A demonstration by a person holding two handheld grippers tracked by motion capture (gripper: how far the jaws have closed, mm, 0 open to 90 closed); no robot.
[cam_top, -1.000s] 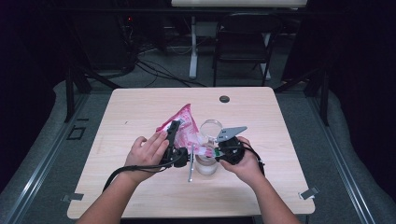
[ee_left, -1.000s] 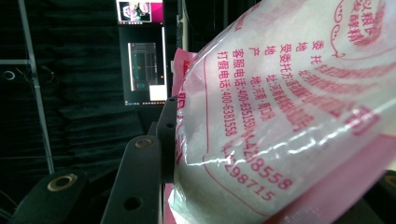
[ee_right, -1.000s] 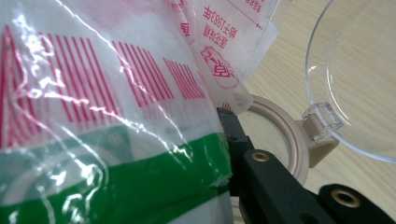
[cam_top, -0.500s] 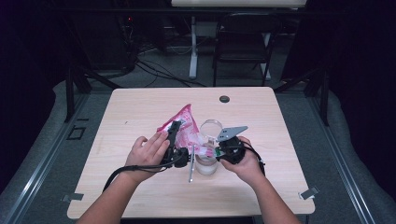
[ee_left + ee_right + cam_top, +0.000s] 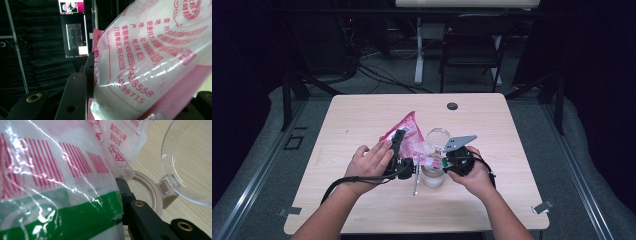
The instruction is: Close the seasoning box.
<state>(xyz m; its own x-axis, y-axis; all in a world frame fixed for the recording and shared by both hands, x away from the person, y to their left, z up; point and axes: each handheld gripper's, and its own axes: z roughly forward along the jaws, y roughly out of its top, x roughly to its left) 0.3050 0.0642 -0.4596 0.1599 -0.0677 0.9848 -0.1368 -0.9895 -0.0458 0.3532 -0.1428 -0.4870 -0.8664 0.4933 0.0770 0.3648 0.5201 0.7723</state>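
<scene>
High view shows my left gripper [image 5: 398, 145] and right gripper [image 5: 443, 163] both clamped on the pink-printed plastic bag [image 5: 409, 134], its long axis slanting down toward the open clear jar [image 5: 433, 174] beside my right jaws.

- Light wooden table [image 5: 362, 120] centre of a dark room, lit from above
- Grey floor [image 5: 257, 150] around table; black metal rails [image 5: 252, 175] along its left side
- Behind table: black folding chair [image 5: 472, 47], white post [image 5: 418, 50], tangled cables [image 5: 372, 70]
- Black drapes [image 5: 602, 75] right of table
</scene>
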